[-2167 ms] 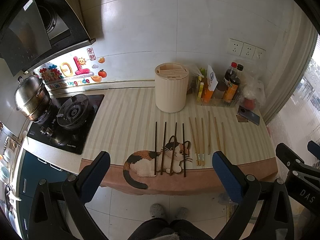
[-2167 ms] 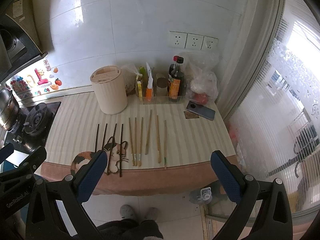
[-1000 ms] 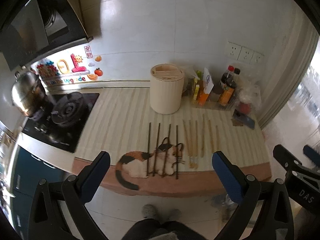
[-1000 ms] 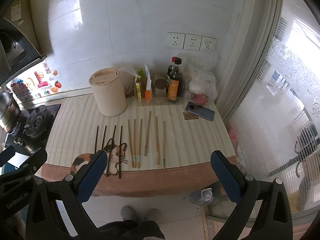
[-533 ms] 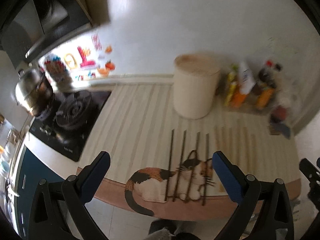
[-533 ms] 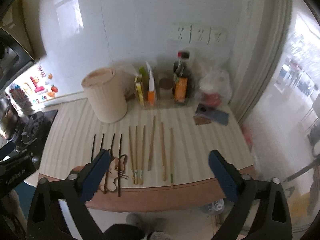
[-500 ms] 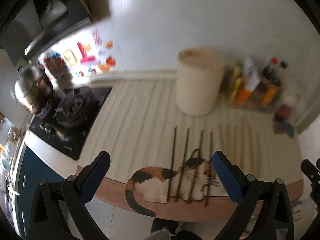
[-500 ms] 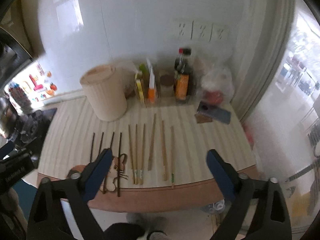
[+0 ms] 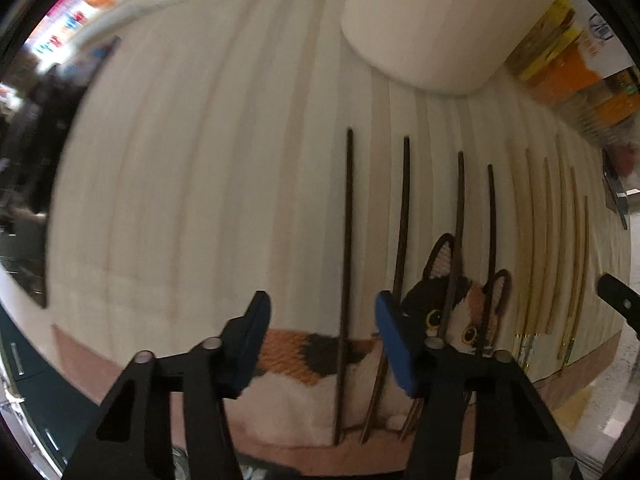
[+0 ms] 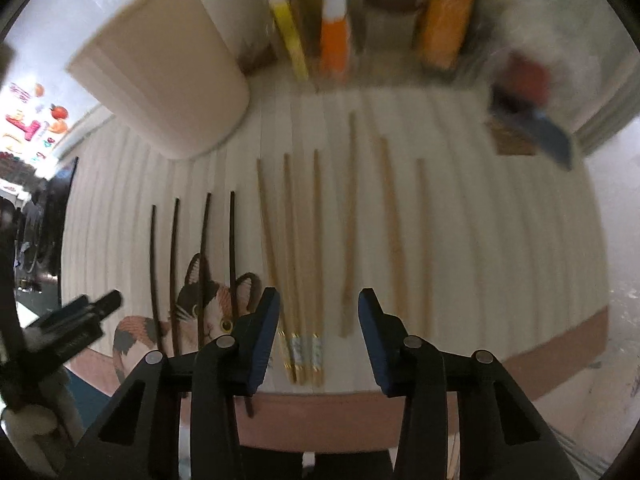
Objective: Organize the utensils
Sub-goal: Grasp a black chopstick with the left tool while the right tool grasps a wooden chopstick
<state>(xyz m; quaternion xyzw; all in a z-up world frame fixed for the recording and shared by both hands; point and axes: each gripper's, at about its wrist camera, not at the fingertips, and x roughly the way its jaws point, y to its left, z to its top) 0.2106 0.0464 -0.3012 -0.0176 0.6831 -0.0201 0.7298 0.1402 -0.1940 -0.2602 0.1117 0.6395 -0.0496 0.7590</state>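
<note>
While both grippers hang low over the front edge of the counter, the scene reads as follows.

Left gripper (image 9: 322,320): jaws apart, holding nothing; the blue pads straddle the lower part of the leftmost dark chopstick (image 9: 346,264), with no visible contact.

Right gripper (image 10: 318,320): jaws apart and holding nothing, poised above the decorated ends of three pale chopsticks.

Dark chopsticks (image 10: 204,256): four thin, dark brown to black sticks, lying roughly parallel and spaced apart on the left part of the mat, tips pointing toward the wall; their near ends cross the cat picture (image 9: 452,312) printed on the mat.

Pale chopsticks (image 10: 296,264): three light wooden sticks close together, nearly touching at the near ends, each with a gold and pale patterned band there.

Plain wooden chopsticks (image 10: 390,220): three more, set further right and spaced apart, staggered in how far back they reach.

Mat (image 10: 500,240): cream with vertical stripes and a pinkish-brown front border; every chopstick lies on it.

Holder (image 10: 160,80): a cream cylindrical container standing upright behind the dark chopsticks, well apart from them.

Back row: blurred bottles and packets (image 10: 334,40) against the wall, right of the holder.
</note>
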